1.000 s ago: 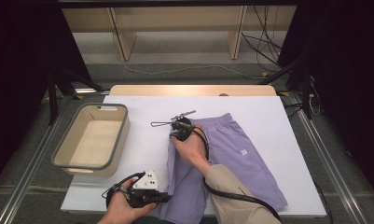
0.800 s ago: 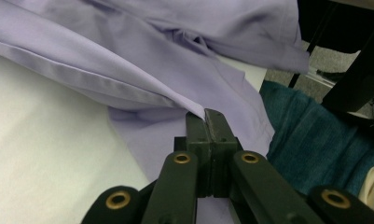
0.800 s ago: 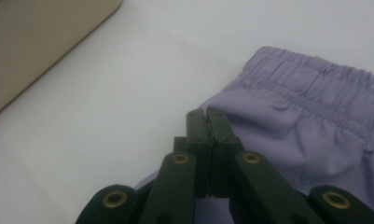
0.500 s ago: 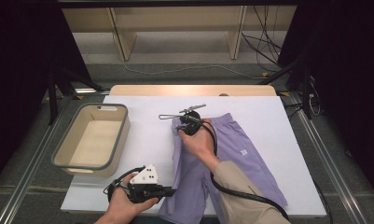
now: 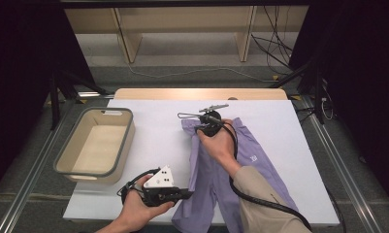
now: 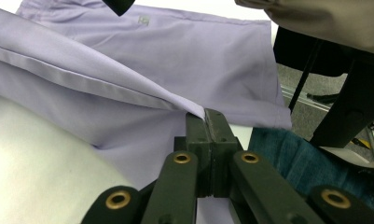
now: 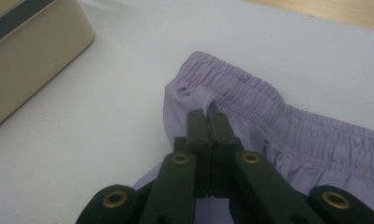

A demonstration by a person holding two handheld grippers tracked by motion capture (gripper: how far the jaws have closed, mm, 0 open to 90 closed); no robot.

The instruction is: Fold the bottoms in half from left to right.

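Left gripper (image 5: 185,194) at the near table edge, jaws clamped on the hem of the lilac shorts (image 5: 252,155), fold lifted off the white table (image 5: 158,131). Shorts lie mid-table, legs toward the person. Right gripper (image 5: 202,127) farther out, jaws pinched on the elastic waistband's left end. Beige bin (image 5: 96,145) well left, apart from the shorts.

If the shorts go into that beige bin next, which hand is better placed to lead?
Probably the left: its hand-held gripper pinches the shorts' hem on the bin's side. The right hand-held gripper holds the waistband, farther back.
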